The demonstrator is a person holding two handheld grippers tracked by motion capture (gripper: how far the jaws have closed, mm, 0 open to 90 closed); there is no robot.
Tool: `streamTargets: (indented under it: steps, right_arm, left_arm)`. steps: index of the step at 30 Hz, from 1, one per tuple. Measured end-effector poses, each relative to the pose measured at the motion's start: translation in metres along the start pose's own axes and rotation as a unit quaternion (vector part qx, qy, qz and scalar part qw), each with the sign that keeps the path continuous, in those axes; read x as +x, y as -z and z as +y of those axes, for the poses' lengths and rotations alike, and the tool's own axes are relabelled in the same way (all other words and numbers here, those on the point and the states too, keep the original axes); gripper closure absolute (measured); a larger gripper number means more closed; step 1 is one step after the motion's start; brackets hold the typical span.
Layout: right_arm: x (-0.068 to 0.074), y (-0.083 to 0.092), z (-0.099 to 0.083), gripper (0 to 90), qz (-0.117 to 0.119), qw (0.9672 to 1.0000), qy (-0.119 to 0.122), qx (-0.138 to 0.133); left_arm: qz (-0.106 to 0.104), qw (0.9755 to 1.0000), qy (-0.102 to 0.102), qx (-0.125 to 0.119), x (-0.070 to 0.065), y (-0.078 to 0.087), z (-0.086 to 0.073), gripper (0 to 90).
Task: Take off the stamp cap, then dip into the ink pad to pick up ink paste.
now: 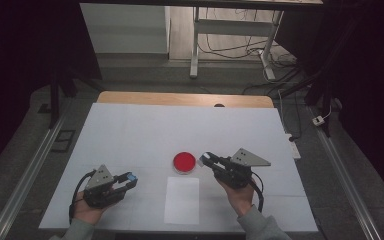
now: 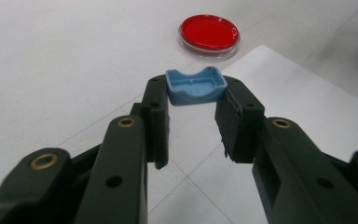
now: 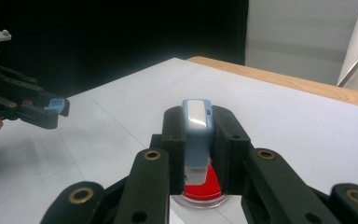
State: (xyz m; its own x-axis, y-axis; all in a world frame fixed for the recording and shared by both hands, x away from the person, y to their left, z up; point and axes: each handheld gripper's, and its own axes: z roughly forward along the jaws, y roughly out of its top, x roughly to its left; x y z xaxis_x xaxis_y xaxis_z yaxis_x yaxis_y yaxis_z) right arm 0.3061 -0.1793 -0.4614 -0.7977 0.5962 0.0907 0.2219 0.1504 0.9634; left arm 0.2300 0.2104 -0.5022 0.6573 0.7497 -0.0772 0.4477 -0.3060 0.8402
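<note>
My left gripper [image 1: 130,178] [image 2: 196,93] is shut on a small light-blue cap [image 2: 196,86] that lies hollow side up between its tips, held just above the table at the near left. My right gripper [image 1: 207,160] [image 3: 198,122] is shut on a narrow blue-and-white device [image 3: 196,133] that stands upright between the jaws. It hovers right beside and partly over a round red dish [image 1: 184,162] [image 3: 203,190] [image 2: 209,32]. In the right gripper view the left gripper [image 3: 55,108] with the blue cap [image 3: 56,104] is at the far left.
A white sheet of paper [image 1: 181,200] [image 2: 289,107] lies between the two hands, just in front of the dish. The white-covered table [image 1: 145,130] has a wooden far edge [image 1: 185,98]. Behind it are desk legs [image 1: 195,50] and cables on the floor.
</note>
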Motion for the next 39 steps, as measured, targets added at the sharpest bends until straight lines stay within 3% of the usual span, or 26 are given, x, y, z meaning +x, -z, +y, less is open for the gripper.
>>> streamTargets:
  steps: [22,39]
  right_arm:
    - [0.001,-0.004,0.001,75.4,0.007,1.0,0.0,0.005]
    - [0.001,-0.02,0.005,75.4,0.02,0.9995,0.008,0.024]
  left_arm:
    - [-0.002,1.0,0.004,0.002,0.004,0.0,0.001,65.3]
    - [-0.006,1.0,0.005,0.005,0.006,-0.001,0.001,65.3]
